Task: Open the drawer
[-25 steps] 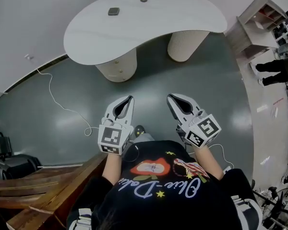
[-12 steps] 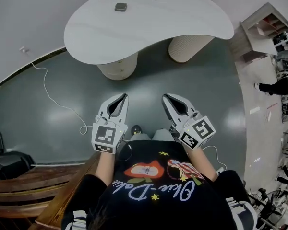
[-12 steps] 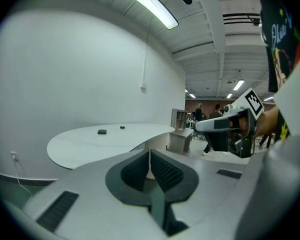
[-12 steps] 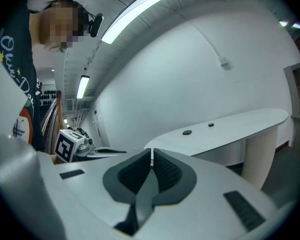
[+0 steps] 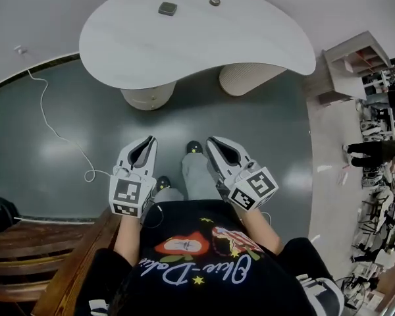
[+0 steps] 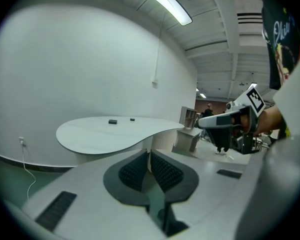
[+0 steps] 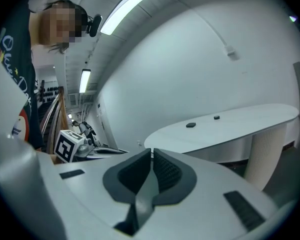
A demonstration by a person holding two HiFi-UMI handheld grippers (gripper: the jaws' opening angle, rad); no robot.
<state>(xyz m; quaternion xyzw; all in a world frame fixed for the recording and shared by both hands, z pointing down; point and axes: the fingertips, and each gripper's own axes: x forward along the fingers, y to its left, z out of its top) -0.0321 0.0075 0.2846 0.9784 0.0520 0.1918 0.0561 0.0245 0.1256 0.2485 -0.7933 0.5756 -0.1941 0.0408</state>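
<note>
Ahead of the left tool (image 5: 149,141) curves a smooth, white, kidney-shaped table (image 5: 197,45).

Head view looks steeply down on left claw (image 5: 149,139) and right claw (image 5: 210,141); claw views face forward; all 3 share the surface (image 5: 250,39) ahead.

a white curved table (image 5: 197,41) on two round pedestals stands over a glossy grey floor (image 5: 72,124).

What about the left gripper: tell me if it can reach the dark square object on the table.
Probably not. The left gripper is near the body; open floor separates it from the table, and the dark square object lies near its far edge. Nothing blocks the way.
</note>
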